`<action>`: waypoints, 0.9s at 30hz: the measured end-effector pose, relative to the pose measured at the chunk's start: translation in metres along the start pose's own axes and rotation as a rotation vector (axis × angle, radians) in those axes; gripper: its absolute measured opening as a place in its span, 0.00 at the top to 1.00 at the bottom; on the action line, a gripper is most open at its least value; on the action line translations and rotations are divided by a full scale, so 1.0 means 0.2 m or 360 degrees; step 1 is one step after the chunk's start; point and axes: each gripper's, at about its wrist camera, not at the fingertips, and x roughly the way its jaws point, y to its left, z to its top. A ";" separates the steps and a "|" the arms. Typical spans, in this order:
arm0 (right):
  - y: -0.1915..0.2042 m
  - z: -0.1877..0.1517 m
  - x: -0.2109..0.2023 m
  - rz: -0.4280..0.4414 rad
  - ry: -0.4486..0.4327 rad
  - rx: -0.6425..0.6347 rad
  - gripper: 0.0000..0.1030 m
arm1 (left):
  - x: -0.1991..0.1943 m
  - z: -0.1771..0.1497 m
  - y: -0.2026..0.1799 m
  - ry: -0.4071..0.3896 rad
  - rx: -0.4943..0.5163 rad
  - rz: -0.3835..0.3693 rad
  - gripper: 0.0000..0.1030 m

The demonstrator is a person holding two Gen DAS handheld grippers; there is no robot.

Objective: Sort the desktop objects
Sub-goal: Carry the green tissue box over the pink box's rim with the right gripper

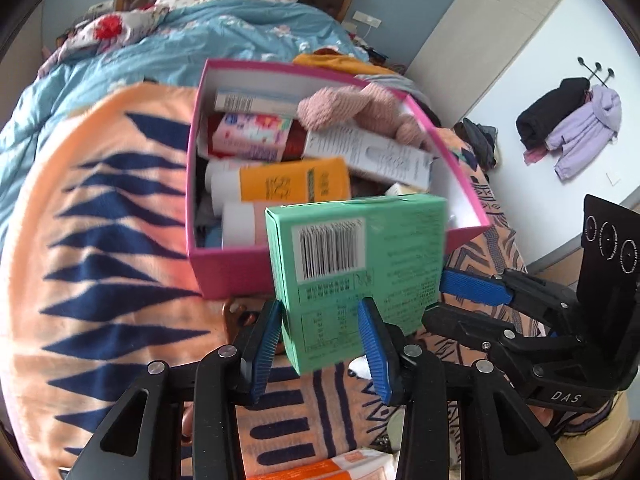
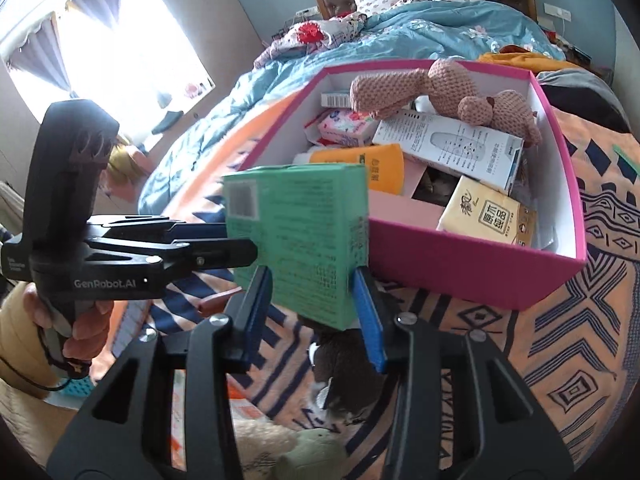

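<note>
A green carton (image 1: 360, 264) with a barcode hangs just in front of the pink storage box (image 1: 232, 276), above the orange patterned blanket. My left gripper (image 1: 322, 304) is shut on the carton's lower part, a blue pad on either side. My right gripper (image 1: 434, 300) reaches in from the right and clamps the carton's right edge. In the right wrist view the green carton (image 2: 304, 232) sits between the right gripper's (image 2: 311, 272) pads, and the left gripper (image 2: 240, 240) holds its left edge. The pink storage box (image 2: 460, 264) holds a crocheted toy (image 2: 448, 84), an orange tube (image 2: 360, 164) and several cartons.
The orange blanket (image 1: 112, 208) lies over a bed with a blue duvet (image 1: 224, 28). Coats (image 1: 568, 120) hang on the right wall. A dark plush toy (image 2: 340, 364) and a pale green one (image 2: 316, 456) lie under the grippers. A person's hand (image 2: 76, 324) grips the left handle.
</note>
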 end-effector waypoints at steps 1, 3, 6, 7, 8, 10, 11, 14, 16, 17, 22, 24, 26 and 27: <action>0.00 0.01 -0.01 0.0007 -0.0010 0.0011 0.56 | -0.01 0.00 0.01 0.0003 0.0001 0.0006 0.62; -0.01 0.03 -0.02 0.0021 -0.0023 0.0038 0.56 | -0.01 0.01 0.02 0.0012 -0.0008 0.0017 0.62; -0.01 0.05 -0.05 0.0038 -0.0047 0.0057 0.56 | -0.03 0.02 0.03 0.0022 -0.0029 0.0013 0.62; -0.01 0.06 -0.06 0.0043 -0.0055 0.0061 0.56 | -0.03 0.03 0.03 0.0021 -0.0038 0.0008 0.62; -0.01 0.07 -0.07 0.0047 -0.0062 0.0065 0.56 | -0.04 0.03 0.03 0.0021 -0.0047 0.0003 0.62; -0.01 0.10 -0.08 0.0061 -0.0068 0.0077 0.56 | -0.05 0.05 0.03 0.0020 -0.0054 0.0006 0.62; -0.02 0.11 -0.08 0.0068 -0.0070 0.0086 0.56 | -0.05 0.07 0.03 0.0023 -0.0055 0.0010 0.62; -0.03 0.13 -0.09 0.0091 -0.0071 0.0116 0.56 | -0.06 0.10 0.02 0.0029 -0.0043 0.0037 0.62; -0.04 0.15 -0.09 0.0108 -0.0079 0.0133 0.56 | -0.07 0.13 0.02 0.0032 -0.0040 0.0047 0.62; -0.04 0.16 -0.09 0.0117 -0.0081 0.0142 0.56 | -0.07 0.14 0.02 0.0039 -0.0044 0.0050 0.62; -0.06 0.20 -0.07 0.0162 -0.0073 0.0177 0.57 | -0.03 0.20 0.04 0.0104 -0.0052 0.0055 0.66; -0.07 0.22 -0.04 0.0233 -0.0063 0.0205 0.64 | -0.02 0.23 0.03 0.0123 -0.0058 0.0002 0.70; -0.06 0.23 -0.01 0.0251 -0.0052 0.0201 0.65 | 0.00 0.24 0.00 0.0122 -0.0024 0.0022 0.71; -0.04 0.24 0.02 0.0219 -0.0044 0.0185 0.66 | 0.00 0.25 0.00 0.0118 -0.0024 0.0026 0.71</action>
